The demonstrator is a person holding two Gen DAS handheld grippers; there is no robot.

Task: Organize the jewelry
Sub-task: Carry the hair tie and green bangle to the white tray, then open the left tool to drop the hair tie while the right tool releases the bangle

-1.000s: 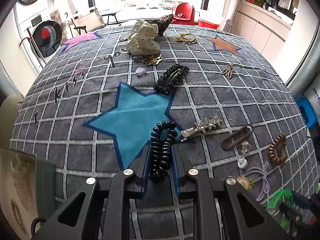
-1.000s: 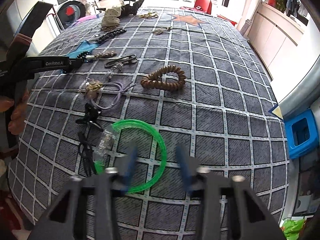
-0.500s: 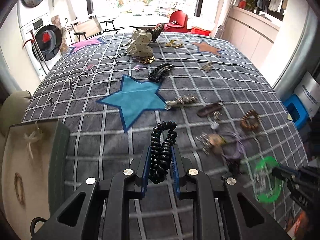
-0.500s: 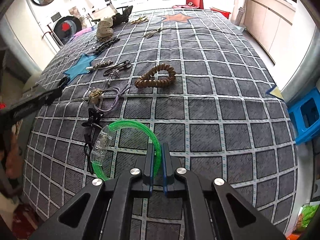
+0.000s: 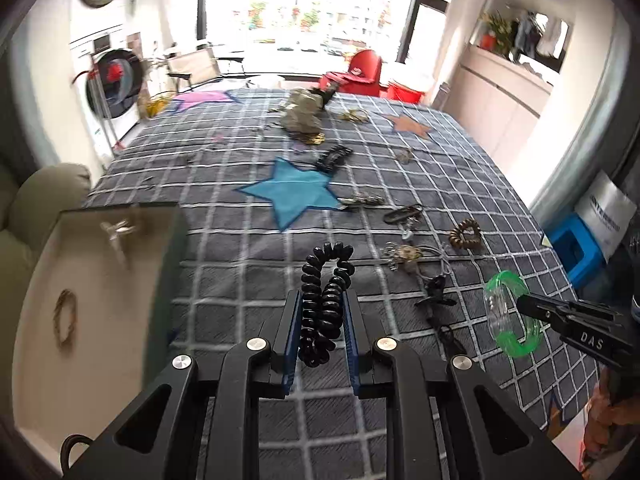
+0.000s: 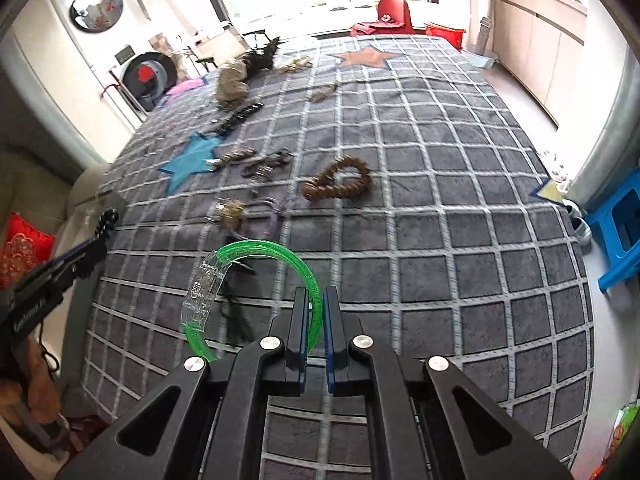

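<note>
While my left tongs (image 5: pixel 320 320) keep their blue pads pressed on the black spiral hair tie (image 5: pixel 326 300), which stands up between them in the lower middle of the left view, my right tongs (image 6: pixel 316 312) are closed tight on the thin edge of the green bangle (image 6: pixel 256 272). The bangle is in the lower middle of the right view, and its clear plastic part hangs at the left side of the ring. In the left view I see the same bangle at the right edge, on the tip of the right tongs.

At the left edge of the left view stands an open box (image 5: pixel 168 280) with a dark green wall and a pale inside; a small ring and one more piece lie in it, blurred.

On the grey checked blanket (image 6: pixel 440 200) many things lie around. In the right view, just above the bangle, a black bow clip (image 6: pixel 236 312) is partly behind the ring. Further up there is a purple hair band with a gold charm (image 6: pixel 244 212), and to its right a brown spiral hair tie (image 6: pixel 340 182). Near the blue star (image 6: pixel 192 160) in the upper left lie a silver clip and a dark clip, and far at the top a beige bow (image 6: pixel 232 80). A blue stool (image 6: pixel 620 232) stands at the right edge, beside the blanket.
</note>
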